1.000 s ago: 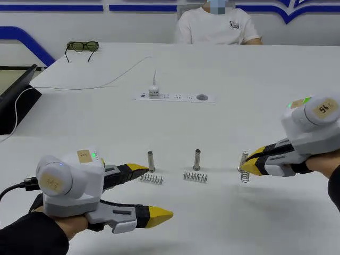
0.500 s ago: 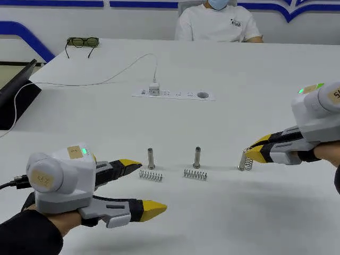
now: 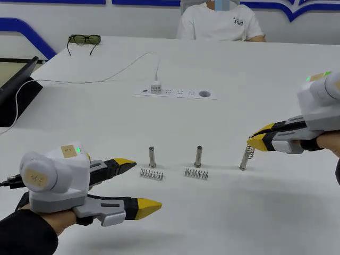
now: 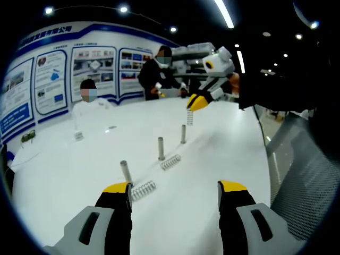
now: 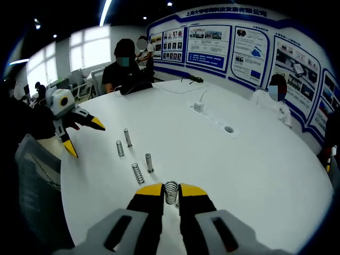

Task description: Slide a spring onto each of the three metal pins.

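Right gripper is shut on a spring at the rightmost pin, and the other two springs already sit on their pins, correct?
No. The right gripper is shut on a spring at the rightmost pin, but the left spring and middle spring lie loose on the table; the head view shows it.

the right tongs [image 3: 251,141] have lifted the spring [image 3: 250,152] to the pin [image 3: 243,161] top.

My left hand-held gripper [image 3: 146,182] has a white and grey body with a round end cap [image 3: 36,178], tan stickers [image 3: 68,151], a small green light [image 3: 78,150] and black jaws tipped in yellow. A black cable [image 3: 8,183] leaves its rear. My right hand-held gripper [image 3: 251,142] has the same white shell, green light and yellow-tipped jaws. My sleeves [image 3: 26,240] are black.
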